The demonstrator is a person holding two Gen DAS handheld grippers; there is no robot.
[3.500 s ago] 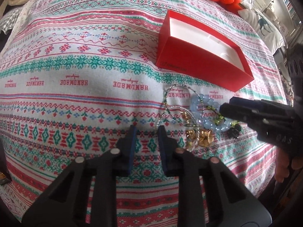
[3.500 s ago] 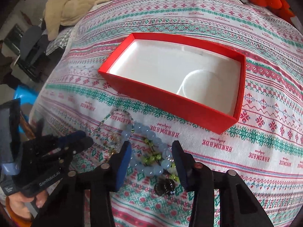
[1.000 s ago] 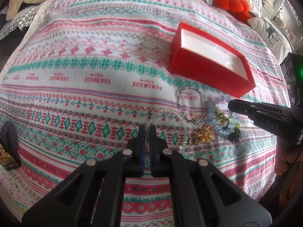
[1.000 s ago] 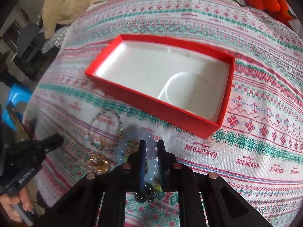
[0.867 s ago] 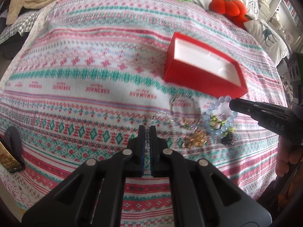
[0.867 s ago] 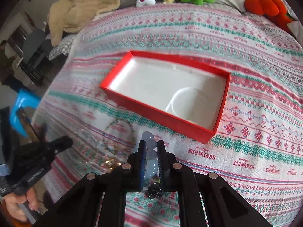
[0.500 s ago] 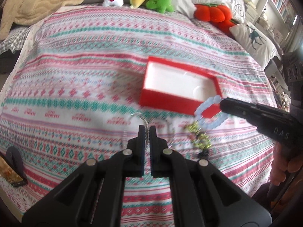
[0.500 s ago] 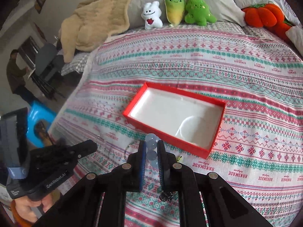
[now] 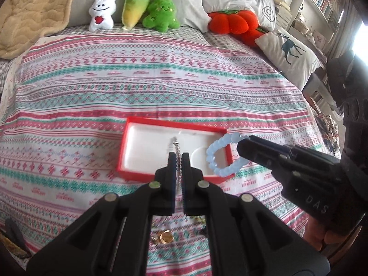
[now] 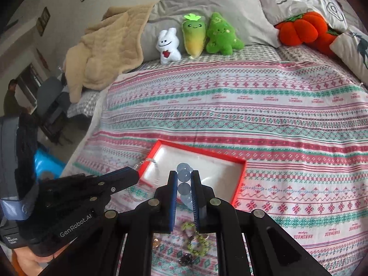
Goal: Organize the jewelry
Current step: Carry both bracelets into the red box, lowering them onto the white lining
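A red box with a white lining point(image 9: 128, 147) point(image 10: 239, 179) lies open on the patterned bedspread. My left gripper point(image 9: 178, 158) is shut on a thin clear-bead chain point(image 9: 177, 151), held above the box; the chain also shows in the right wrist view point(image 10: 147, 161). My right gripper point(image 10: 184, 179) is shut on a pale blue bead bracelet point(image 9: 215, 158) point(image 10: 184, 174), held above the box's right end. Gold pieces point(image 9: 166, 237), a green bead bracelet point(image 10: 195, 241) and a dark piece point(image 10: 186, 259) lie on the bedspread below the grippers.
Plush toys point(image 9: 138, 9) point(image 10: 197, 34), grey pillows point(image 9: 241, 2), an orange pumpkin cushion point(image 9: 232, 23) and a tan blanket point(image 10: 103, 46) sit at the bed's head. A deer pillow point(image 9: 289, 50) lies at right. The bed's left edge drops to a chair point(image 10: 50, 101).
Both grippers shut on jewelry lying on the bedspread, then lifted. The chain and the blue bracelet now hang over the red box. The rest of the jewelry stays on the bedspread.
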